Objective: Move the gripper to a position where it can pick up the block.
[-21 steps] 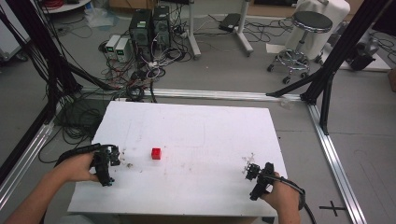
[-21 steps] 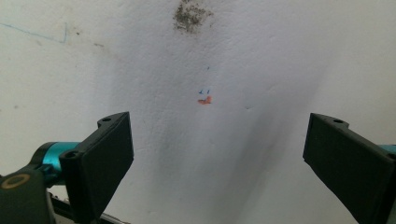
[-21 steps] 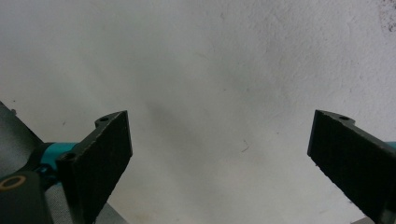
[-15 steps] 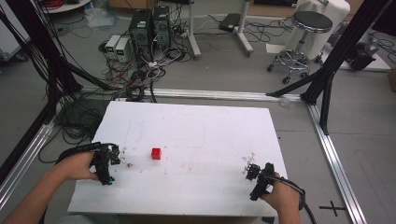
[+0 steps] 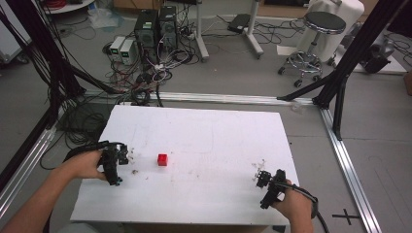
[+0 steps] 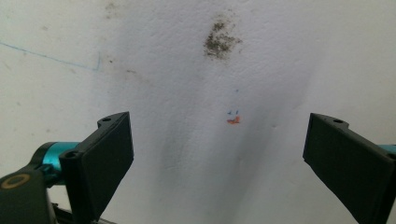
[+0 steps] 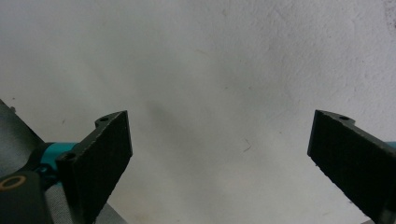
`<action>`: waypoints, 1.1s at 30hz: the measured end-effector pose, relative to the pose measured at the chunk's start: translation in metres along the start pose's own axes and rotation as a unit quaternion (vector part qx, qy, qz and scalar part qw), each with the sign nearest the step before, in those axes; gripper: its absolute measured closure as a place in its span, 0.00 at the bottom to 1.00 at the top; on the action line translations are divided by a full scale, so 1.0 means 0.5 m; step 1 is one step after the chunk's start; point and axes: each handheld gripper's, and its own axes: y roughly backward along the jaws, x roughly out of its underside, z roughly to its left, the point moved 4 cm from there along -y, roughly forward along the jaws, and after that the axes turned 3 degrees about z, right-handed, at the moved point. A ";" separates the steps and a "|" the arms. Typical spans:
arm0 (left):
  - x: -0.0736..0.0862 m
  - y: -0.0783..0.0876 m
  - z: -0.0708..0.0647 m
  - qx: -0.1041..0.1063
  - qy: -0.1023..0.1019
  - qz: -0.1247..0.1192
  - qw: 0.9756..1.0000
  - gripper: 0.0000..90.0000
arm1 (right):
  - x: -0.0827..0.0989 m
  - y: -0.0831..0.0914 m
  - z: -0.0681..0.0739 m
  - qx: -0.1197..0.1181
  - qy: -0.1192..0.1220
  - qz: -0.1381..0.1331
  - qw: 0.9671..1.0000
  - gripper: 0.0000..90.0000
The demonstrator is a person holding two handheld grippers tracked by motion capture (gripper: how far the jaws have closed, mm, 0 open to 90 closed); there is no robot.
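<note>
**Both tools wide open, red cube untouched mid-table**

White table (image 5: 204, 126): rectangular top, scuffed, faint smudges. High view adds the surroundings: floor with cable tangle and computer boxes (image 5: 155, 24) beyond the far edge, a stool (image 5: 316, 39) at far right, black frame struts at the sides.

Left tool (image 5: 112, 162): held at the table's left edge, low over the surface. Left gripper view has its jaws spread wide with nothing between, just bare tabletop with a dark smudge (image 6: 222, 41), a thin blue pen line (image 6: 51, 58) and a tiny orange-blue mark (image 6: 233, 119); high view can't resolve those.

Right tool (image 5: 269, 187): near the front right corner. Right gripper view shows its jaws equally wide, empty, plain white surface underneath.

Red cube (image 5: 162, 159): small, solid red, sits flat on the table, just right of the left tool, well apart from the right one.
</note>
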 end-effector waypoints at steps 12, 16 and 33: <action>-0.038 -0.001 0.035 0.003 -0.002 -0.004 1.000 0.10 | 0.004 -0.004 0.001 -0.009 -0.003 0.000 1.000 0.06; -0.058 0.001 0.049 0.003 -0.005 -0.006 1.000 0.10 | 0.002 -0.004 0.002 -0.009 -0.003 -0.002 1.000 0.06; -0.144 -0.013 0.077 0.010 -0.051 -0.004 0.999 0.10 | 0.005 -0.007 0.005 -0.017 0.001 -0.001 1.000 0.06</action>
